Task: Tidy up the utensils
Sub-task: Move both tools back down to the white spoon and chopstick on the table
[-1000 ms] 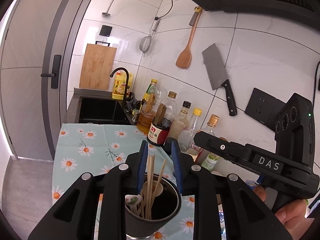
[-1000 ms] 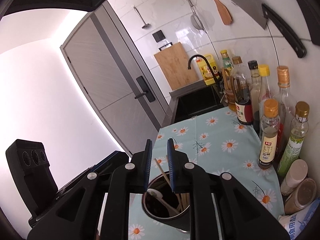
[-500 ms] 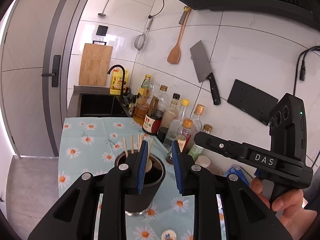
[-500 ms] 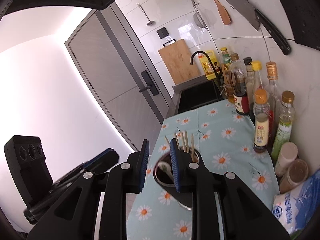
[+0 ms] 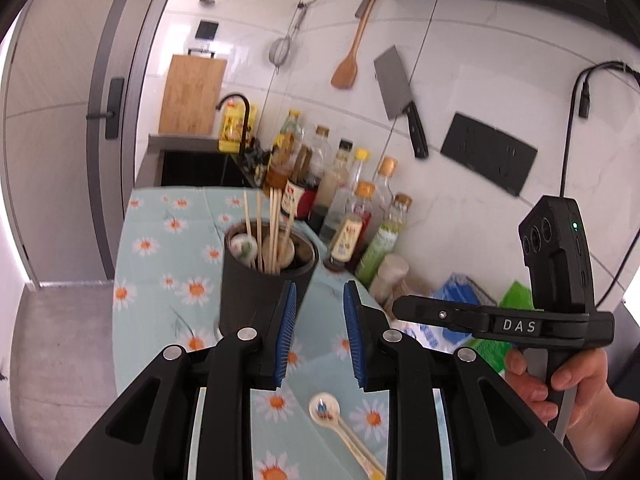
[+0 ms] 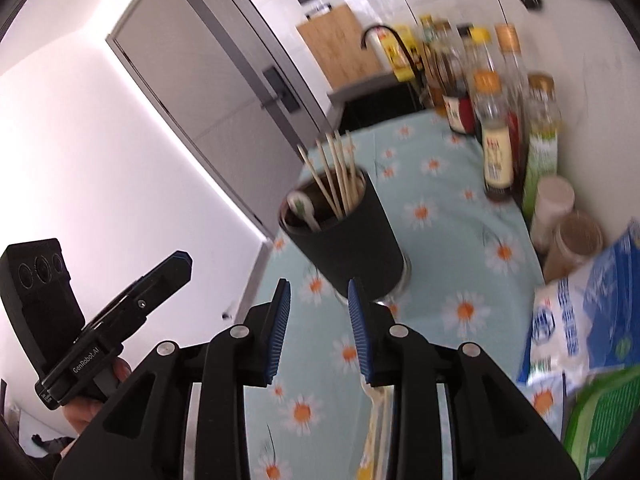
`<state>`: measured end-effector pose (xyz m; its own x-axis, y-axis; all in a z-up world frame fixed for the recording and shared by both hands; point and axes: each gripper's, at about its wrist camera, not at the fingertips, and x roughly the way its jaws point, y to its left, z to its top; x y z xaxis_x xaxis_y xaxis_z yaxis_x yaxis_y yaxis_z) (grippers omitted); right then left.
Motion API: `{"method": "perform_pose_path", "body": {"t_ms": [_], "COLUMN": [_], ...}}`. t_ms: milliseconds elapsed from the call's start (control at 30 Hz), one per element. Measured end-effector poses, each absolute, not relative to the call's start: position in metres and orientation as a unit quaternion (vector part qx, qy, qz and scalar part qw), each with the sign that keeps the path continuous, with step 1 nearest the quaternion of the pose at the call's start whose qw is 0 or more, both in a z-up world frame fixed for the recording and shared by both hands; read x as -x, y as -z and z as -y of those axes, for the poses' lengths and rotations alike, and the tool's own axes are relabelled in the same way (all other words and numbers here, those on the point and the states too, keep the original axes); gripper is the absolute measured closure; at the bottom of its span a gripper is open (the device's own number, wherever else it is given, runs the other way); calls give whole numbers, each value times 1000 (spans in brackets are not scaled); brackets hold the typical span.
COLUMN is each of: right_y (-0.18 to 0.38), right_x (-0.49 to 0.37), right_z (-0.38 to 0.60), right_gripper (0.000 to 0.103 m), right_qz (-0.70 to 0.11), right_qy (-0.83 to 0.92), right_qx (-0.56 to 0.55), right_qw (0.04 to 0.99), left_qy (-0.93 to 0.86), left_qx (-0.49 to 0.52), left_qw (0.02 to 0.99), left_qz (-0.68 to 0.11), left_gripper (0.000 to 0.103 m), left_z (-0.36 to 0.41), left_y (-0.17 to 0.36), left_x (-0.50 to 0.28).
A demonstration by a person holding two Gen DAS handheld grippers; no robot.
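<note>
A black utensil cup (image 5: 260, 284) stands on the daisy-print cloth (image 5: 160, 264), holding several wooden chopsticks (image 5: 273, 232) and a white spoon (image 5: 242, 245). My left gripper (image 5: 319, 292) is open and empty, just this side of the cup and to its right. A ceramic spoon (image 5: 325, 409) lies on the cloth below its fingers. In the right wrist view the cup (image 6: 352, 248) tilts in blur ahead of my right gripper (image 6: 318, 292), whose jaws are opening with nothing between them. The spoon's yellowish handle (image 6: 373, 420) shows under its right finger.
Sauce bottles (image 5: 352, 224) and jars (image 6: 576, 236) line the tiled wall on the right. A blue-white bag (image 6: 580, 320) and a green packet (image 6: 600, 420) lie near them. A sink (image 5: 196, 168) is at the far end. The cloth's left edge drops to the floor (image 5: 60, 344).
Both grippers have drawn back from above the cup, which now stands ahead of them. The right jaws have widened. The loose spoon on the cloth has come into view.
</note>
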<state>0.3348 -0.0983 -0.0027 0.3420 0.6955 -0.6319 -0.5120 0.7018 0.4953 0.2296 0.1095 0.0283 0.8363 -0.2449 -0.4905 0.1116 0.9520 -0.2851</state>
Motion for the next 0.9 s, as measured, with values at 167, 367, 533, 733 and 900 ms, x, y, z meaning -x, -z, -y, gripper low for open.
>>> {"method": "perform_pose_path", "body": {"t_ms": [167,367,533,733,900], "right_y": [24,57,82,118,139], "right_x": [-330,-326,-324,-324,-326], "right_z": [105,106,108,109,103], "right_gripper": [67,65,65,65,65], "right_qz": [-473,-520,-553,-614,-665], "right_qy": [-358,-343,-327,-308,-272], "right_qx": [-96,-85,-69,-56,-22], "right_qw": [800,777,763,725,695], "left_qy": [101,106,116,118,114], "left_qx": [140,144,152,156,167], "left_qw": [938,924,911,899,892], "left_qz": [-301,-337,-367,-391,-404], "left_gripper": [80,80,80,80,80], "left_z": [-106,-99,-95,-95,-98], "left_y": [-4,25,49,70,83], "left_x": [-225,-220,-213,-200,-193]}}
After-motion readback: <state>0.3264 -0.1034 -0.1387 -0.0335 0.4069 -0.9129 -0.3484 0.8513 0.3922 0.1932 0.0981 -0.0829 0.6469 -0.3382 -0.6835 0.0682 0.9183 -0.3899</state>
